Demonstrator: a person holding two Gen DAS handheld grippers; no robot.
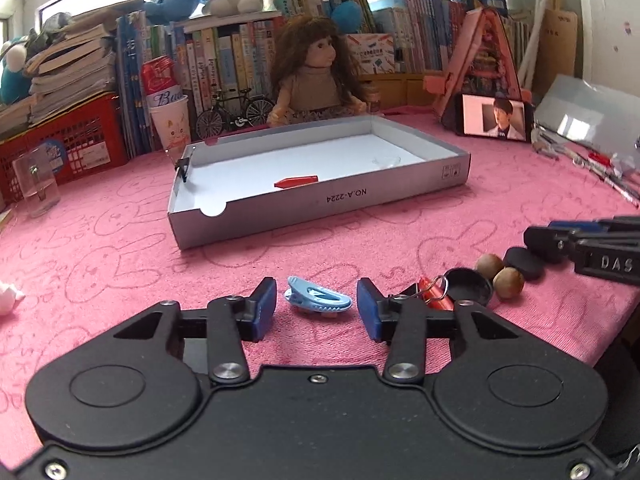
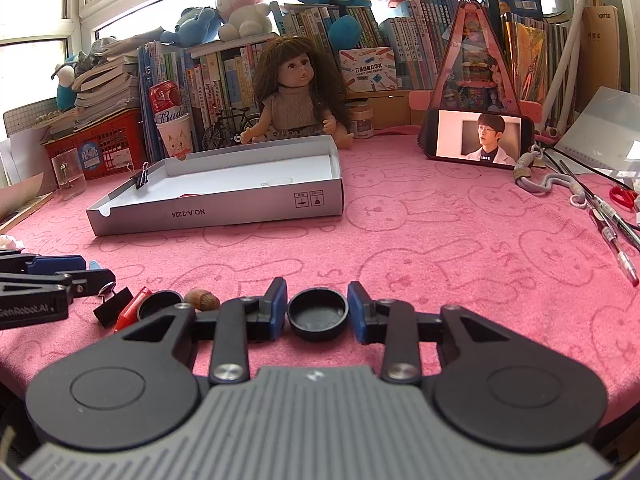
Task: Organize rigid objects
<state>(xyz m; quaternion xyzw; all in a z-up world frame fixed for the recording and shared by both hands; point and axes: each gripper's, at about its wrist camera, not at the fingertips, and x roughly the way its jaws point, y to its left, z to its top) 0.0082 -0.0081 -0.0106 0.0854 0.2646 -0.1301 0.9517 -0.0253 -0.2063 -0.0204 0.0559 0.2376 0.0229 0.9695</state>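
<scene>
My left gripper (image 1: 316,306) is open, its fingers on either side of a light blue hair clip (image 1: 318,300) lying on the pink cloth, not touching it. My right gripper (image 2: 318,308) is open around a black round cap (image 2: 318,314), with small gaps on both sides. Beside them lie a second black cap (image 1: 468,286), two brown nuts (image 1: 500,274), a red whistle with a ring (image 1: 434,294) and a black binder clip (image 2: 114,306). The grey box lid (image 1: 320,204) holds a red piece (image 1: 296,181), a small clear dish (image 1: 386,161) and a binder clip on its left wall (image 1: 184,166).
A doll (image 1: 314,76), a toy bicycle (image 1: 234,114), a cup (image 1: 170,122), red baskets and books line the back. A phone (image 2: 478,136) stands at the back right. Pens (image 2: 612,236), scissors and a cord lie at the right. A clear glass (image 1: 36,186) stands at the left.
</scene>
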